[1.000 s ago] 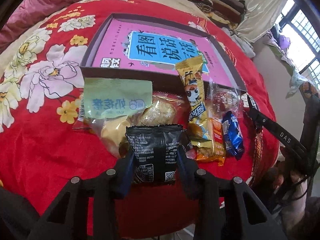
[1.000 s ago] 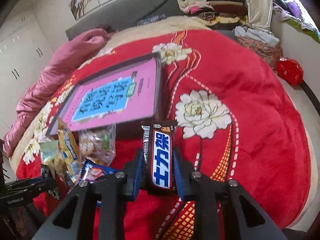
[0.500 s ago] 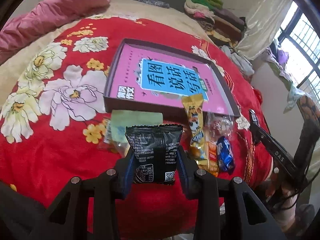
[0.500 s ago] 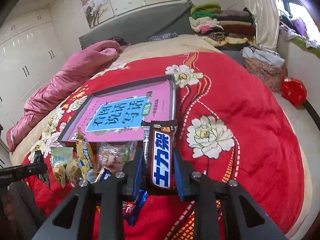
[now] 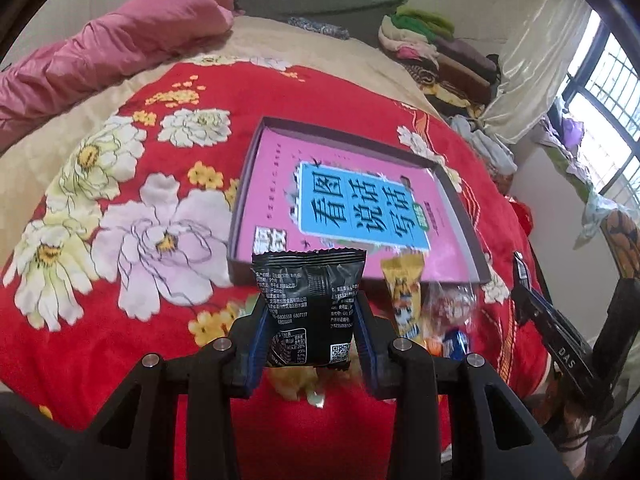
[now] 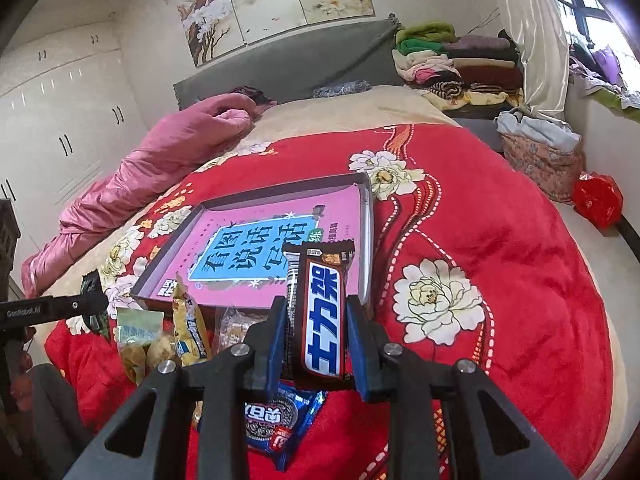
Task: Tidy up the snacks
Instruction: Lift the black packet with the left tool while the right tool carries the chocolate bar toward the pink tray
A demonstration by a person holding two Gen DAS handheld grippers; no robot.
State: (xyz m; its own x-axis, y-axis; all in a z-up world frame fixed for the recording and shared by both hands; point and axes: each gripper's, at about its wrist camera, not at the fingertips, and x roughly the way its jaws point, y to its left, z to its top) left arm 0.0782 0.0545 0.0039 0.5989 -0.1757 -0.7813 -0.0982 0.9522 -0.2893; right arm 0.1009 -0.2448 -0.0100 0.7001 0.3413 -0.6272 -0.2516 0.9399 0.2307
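Left gripper (image 5: pixel 309 322) clamped by both blue pads on a black snack packet (image 5: pixel 308 304), held upright above a red flowered blanket (image 5: pixel 120 208), printed back of the packet toward the camera; right gripper (image 6: pixel 316 338) closed narrowly on a brown chocolate bar (image 6: pixel 322 312) with a blue and white label, the bar standing on end between the pads, its crimped top edge uppermost. Beyond both grippers, a shallow dark box (image 5: pixel 460 216) lying flat on the blanket, a pink book with a blue title panel (image 5: pixel 360 208) filling its floor. Along the near wall of the box, remaining snacks in a loose row on the blanket: a yellow packet (image 6: pixel 190 334), a clear bag of wrapped sweets (image 6: pixel 236 328), a green-labelled bag of pale puffs (image 6: pixel 140 336), and a blue biscuit packet (image 6: pixel 280 424) directly below the right gripper. In the left view, the yellow packet (image 5: pixel 404 296) and the clear bag (image 5: pixel 448 304) just right of the black packet, blurred. Tip of the left gripper (image 6: pixel 56 308) visible at the left edge of the right view. Behind, a pink quilt (image 6: pixel 152 160) bunched along the far side of the bed, a grey headboard (image 6: pixel 280 68), and folded clothes (image 6: pixel 452 60) stacked near the curtain
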